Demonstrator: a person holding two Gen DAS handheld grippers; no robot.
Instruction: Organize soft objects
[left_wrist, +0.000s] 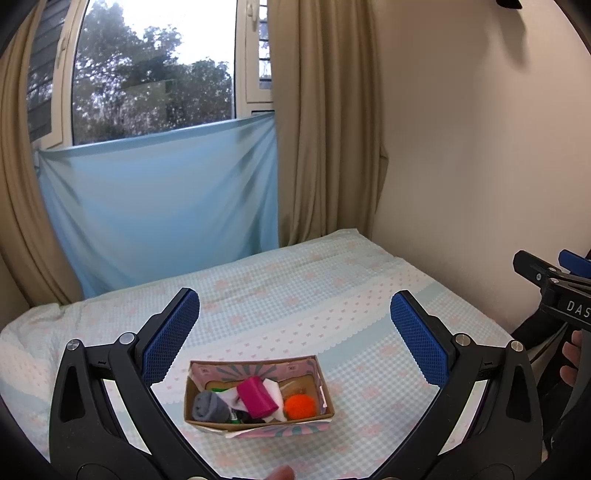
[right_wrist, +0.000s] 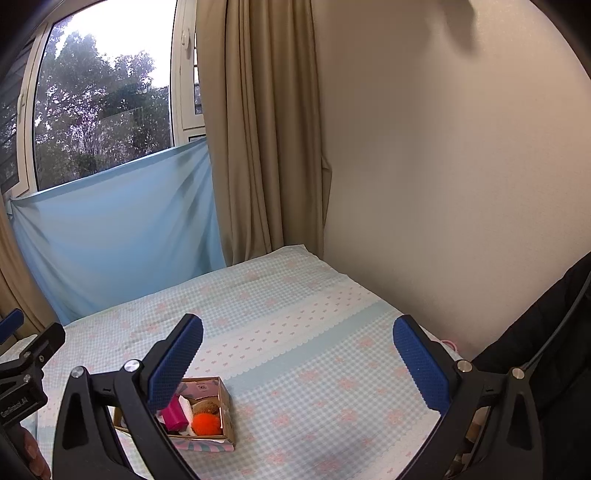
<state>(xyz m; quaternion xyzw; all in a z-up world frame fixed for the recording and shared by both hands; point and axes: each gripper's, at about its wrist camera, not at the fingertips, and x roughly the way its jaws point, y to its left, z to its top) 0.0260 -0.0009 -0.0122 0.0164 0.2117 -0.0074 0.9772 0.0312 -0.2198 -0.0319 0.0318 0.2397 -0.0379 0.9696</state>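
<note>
A small open cardboard box sits on the bed near its front edge. Inside lie a grey sock, a rolled magenta cloth, white fabric and an orange pompom. My left gripper hovers above and behind the box, open and holding nothing. In the right wrist view the box lies low on the left, with the pompom and magenta cloth showing past the left finger. My right gripper is open and holds nothing, to the right of the box.
The bed carries a light blue checked sheet with pink bows. A pale blue cloth hangs under the window, beige curtains beside it. A plain wall runs along the right. The right gripper's body and a hand show at the edge.
</note>
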